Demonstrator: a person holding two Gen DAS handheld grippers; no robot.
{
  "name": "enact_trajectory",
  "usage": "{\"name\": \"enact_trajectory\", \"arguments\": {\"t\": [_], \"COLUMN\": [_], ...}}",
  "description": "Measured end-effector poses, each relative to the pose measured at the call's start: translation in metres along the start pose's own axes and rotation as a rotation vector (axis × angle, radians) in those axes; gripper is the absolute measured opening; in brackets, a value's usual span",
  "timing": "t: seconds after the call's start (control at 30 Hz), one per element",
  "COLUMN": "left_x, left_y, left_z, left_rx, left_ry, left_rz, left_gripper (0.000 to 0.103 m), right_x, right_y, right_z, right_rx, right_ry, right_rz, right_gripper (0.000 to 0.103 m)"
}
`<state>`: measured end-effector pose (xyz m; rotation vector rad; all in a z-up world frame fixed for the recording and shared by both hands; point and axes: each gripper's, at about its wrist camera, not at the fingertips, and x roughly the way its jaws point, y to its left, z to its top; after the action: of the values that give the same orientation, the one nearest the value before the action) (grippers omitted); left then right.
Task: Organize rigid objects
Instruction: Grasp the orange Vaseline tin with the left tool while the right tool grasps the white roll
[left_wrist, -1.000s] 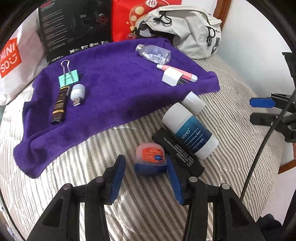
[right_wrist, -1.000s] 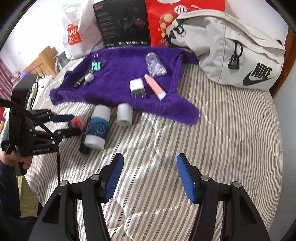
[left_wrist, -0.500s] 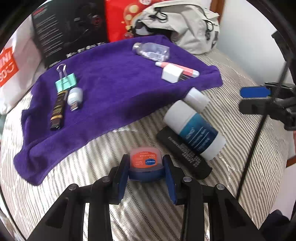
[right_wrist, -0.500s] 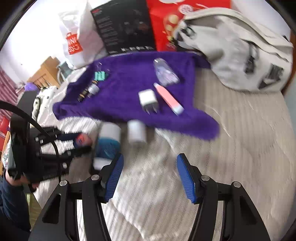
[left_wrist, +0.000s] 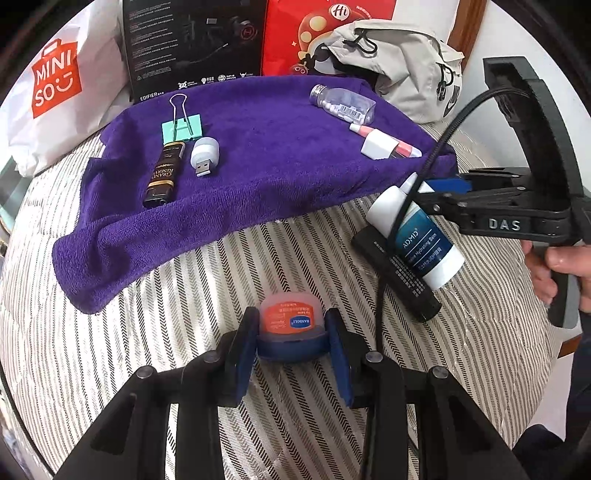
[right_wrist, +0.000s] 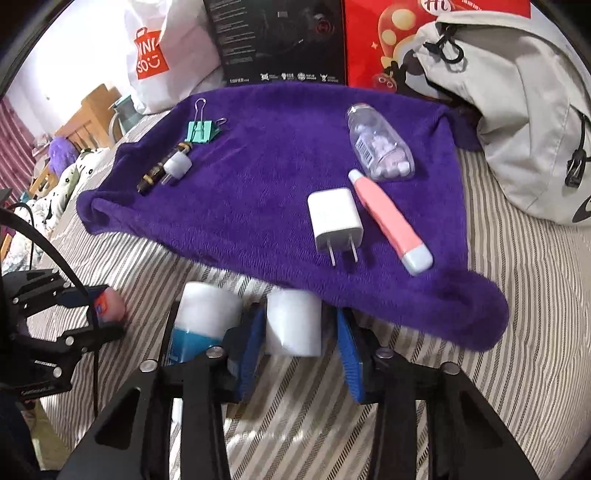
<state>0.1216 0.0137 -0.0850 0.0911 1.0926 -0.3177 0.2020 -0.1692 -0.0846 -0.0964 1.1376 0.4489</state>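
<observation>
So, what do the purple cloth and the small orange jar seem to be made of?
Purple cloth: soft terry or microfibre, judging by its fuzzy, matte pile. Small orange jar: probably plastic, with a translucent, slightly glossy lid over a dark blue base.

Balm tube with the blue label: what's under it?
The balm tube lies across a black tube on the striped bedspread. The black tube's ends stick out; its middle is covered, as is anything else beneath.

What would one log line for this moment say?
left gripper: shut on balm tin | right gripper: open around white cap | towel: six items
</observation>
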Motion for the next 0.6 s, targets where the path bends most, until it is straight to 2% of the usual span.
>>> {"name": "enact_trajectory", "arguments": {"t": [0.07, 0.13, 0.23, 0.37, 0.47, 0.6], "left_x": [0.0, -0.001, -0.002, -0.005, -0.004, 0.0], "left_y": [0.0, 0.0, 0.002, 0.011, 0.014, 0.011], "left_z": [0.001, 0.0, -0.001, -0.007, -0.007, -0.006], "left_rx": [-0.006, -0.004, -0.013, -0.029, -0.04, -0.023], "left_ry": [0.001, -0.002, 0.0, 0.003, -0.002, -0.004], "left_rz": [-0.004, -0.006, -0.014, 0.024, 0.02, 0.047], "left_gripper": [0.035, 0.035, 0.035, 0.035, 0.035, 0.035], "right_x": [-0.001, -0.003, -0.014, -0.031, -0.023, -0.021], "right_y": [-0.002, -0.006, -0.012, -0.018, -0.015, -0.014], "right_z": [-0.001, -0.003, -0.012, -0.025, -0.032, -0.034], "right_rx": [0.002, 0.009, 0.0, -0.023, -0.057, -0.058], "right_ry": [-0.009, -0.012, 0.002, 0.023, 0.058, 0.045], "right_rz": [-0.001, 0.015, -0.015, -0.043, -0.082, -0.092], "right_gripper": [0.029, 0.029, 0.029, 0.029, 0.029, 0.029]}}
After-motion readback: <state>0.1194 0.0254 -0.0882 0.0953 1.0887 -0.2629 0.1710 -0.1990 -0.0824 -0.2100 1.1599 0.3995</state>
